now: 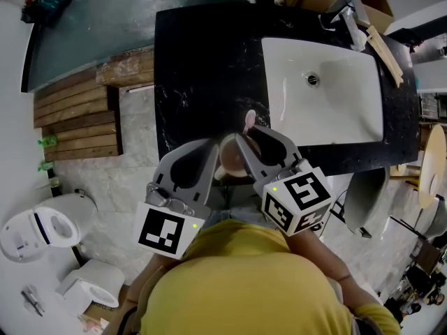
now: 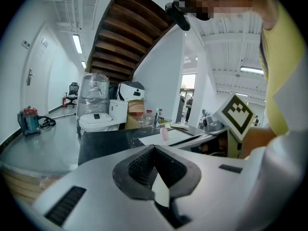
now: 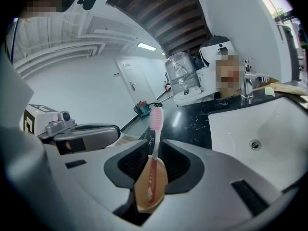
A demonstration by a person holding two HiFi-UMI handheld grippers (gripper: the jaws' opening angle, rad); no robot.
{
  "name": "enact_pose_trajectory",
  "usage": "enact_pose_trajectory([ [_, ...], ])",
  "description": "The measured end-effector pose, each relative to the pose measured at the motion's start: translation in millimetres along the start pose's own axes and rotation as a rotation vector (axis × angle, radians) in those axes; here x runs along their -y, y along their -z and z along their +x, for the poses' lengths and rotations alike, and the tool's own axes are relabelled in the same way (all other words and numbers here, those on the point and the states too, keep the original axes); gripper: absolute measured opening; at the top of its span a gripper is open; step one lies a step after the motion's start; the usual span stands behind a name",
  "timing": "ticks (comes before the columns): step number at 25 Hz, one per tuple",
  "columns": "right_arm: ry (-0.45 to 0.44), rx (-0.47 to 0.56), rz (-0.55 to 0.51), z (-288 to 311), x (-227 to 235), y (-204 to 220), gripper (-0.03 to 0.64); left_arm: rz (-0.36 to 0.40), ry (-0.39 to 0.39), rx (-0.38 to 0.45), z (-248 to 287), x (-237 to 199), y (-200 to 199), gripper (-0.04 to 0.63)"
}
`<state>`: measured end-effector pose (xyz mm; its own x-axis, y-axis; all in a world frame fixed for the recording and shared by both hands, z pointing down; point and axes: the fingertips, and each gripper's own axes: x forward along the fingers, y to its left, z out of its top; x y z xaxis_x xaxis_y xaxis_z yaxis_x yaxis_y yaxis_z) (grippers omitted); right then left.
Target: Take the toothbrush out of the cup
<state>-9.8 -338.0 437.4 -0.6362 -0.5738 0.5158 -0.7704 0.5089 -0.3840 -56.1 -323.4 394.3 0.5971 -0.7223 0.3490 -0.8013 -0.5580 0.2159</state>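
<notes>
Pink toothbrush (image 3: 155,134) stands in cup (image 3: 149,192) gripped by right claw (image 3: 153,163); left claw (image 2: 155,154) closed.

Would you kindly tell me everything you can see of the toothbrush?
The toothbrush is pink and looks like plastic. It has a pale, slim neck, a bristled head on top and a redder handle below. It stands nearly upright, head up, with its handle inside a tan cup, and the head rises well above the rim. Only the cup touches it. The right hand-held gripper has its jaws closed on the cup.
</notes>
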Motion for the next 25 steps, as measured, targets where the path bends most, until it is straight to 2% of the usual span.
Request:
enact_pose_trajectory([
  [15, -0.019, 0.052, 0.004, -1, 2, -6, 0.039, -0.008, 0.0, -0.006, -2, -1, 2, 0.011],
  [25, -0.048, 0.131, -0.049, -16, -9, -22, 0.029, 0.006, 0.007, 0.006, -6, 7, 1, 0.011],
])
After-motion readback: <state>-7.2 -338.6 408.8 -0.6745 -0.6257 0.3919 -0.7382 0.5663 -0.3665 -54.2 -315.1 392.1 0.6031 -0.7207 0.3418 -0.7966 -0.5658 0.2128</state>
